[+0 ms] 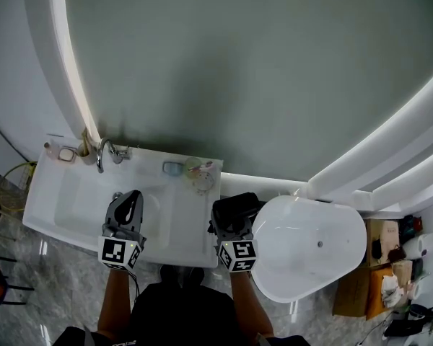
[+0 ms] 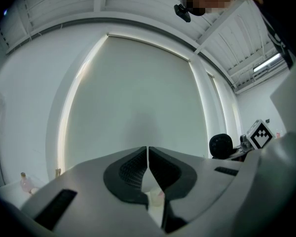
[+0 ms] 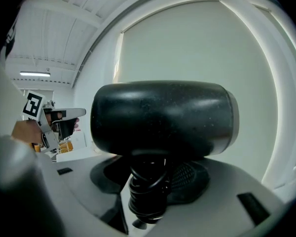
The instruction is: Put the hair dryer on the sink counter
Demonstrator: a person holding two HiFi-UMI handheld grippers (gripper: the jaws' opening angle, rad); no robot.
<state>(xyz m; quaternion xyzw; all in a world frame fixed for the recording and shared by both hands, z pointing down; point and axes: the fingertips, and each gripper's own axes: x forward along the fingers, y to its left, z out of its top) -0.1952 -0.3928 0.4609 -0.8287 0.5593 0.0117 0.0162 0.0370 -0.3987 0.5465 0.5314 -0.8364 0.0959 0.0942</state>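
Observation:
The black hair dryer hangs above the right end of the white sink counter, and my right gripper is shut on it. In the right gripper view its barrel lies crosswise over the jaws, which clamp the cord-wrapped handle. My left gripper hovers over the basin with its jaws shut and nothing between them. In the left gripper view the hair dryer shows at the right.
A chrome faucet and a soap dish stand at the counter's back left, and small toiletries at the back right. A white bathtub sits just right of the counter, with boxes and clutter beyond it.

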